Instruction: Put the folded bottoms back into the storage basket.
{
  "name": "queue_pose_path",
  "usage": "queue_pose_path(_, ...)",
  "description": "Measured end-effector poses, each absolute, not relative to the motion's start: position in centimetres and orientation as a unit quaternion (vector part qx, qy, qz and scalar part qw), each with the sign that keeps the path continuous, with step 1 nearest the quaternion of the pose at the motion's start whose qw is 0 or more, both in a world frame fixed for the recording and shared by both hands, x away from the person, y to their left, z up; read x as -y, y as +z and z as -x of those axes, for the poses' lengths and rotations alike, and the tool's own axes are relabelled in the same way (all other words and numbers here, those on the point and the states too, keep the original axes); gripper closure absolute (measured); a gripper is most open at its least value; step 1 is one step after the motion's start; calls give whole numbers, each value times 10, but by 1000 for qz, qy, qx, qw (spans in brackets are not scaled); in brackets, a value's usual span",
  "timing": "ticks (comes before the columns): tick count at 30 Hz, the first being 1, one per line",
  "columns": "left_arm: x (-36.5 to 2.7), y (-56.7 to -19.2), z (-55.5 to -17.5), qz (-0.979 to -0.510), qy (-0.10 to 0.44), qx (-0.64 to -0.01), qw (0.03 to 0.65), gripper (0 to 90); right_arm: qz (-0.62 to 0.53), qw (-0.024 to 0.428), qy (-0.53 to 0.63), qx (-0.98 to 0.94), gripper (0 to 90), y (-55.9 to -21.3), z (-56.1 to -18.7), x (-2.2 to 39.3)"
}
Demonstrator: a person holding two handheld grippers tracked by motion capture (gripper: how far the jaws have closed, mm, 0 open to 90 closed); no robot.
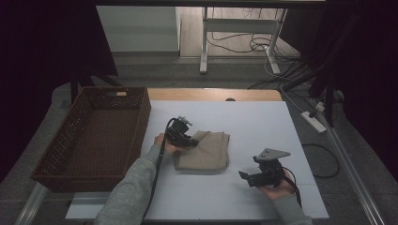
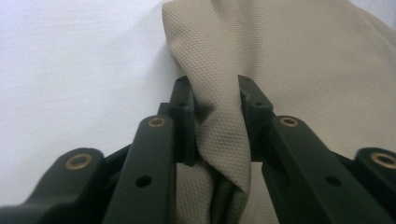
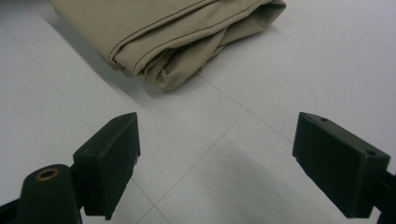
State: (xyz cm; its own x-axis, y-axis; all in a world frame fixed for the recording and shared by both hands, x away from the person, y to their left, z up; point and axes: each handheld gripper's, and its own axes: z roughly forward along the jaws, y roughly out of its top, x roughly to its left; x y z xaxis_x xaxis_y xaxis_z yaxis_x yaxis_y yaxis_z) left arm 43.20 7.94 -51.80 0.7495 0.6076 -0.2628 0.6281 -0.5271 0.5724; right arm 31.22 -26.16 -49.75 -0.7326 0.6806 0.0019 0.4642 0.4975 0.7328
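**Quick count of what's on your table**

You've got one folded beige cloth [image 1: 205, 151], sitting right of the one brown wicker basket [image 1: 61, 145]. Two grippers total: your left gripper [image 1: 187, 139] near that basket, your right gripper [image 1: 248, 177] well away from it. One white table [image 1: 263, 122].

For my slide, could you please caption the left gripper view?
Left claw shut on a raised fold of the beige cloth over the white table.

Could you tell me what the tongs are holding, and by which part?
The left tongs pinch a raised fold at the beige cloth's edge; the right tongs hold nothing.
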Motion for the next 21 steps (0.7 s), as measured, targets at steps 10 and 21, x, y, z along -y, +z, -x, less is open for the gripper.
queue_pose_path(10,-83,-515,-426,-866,-1,-351,355,736,-356,134,380,-843,154,-498,-313,262)
queue_pose_path(21,-85,-505,-417,-857,14,-346,381,737,-382,98,392,-831,163,-502,-315,241)
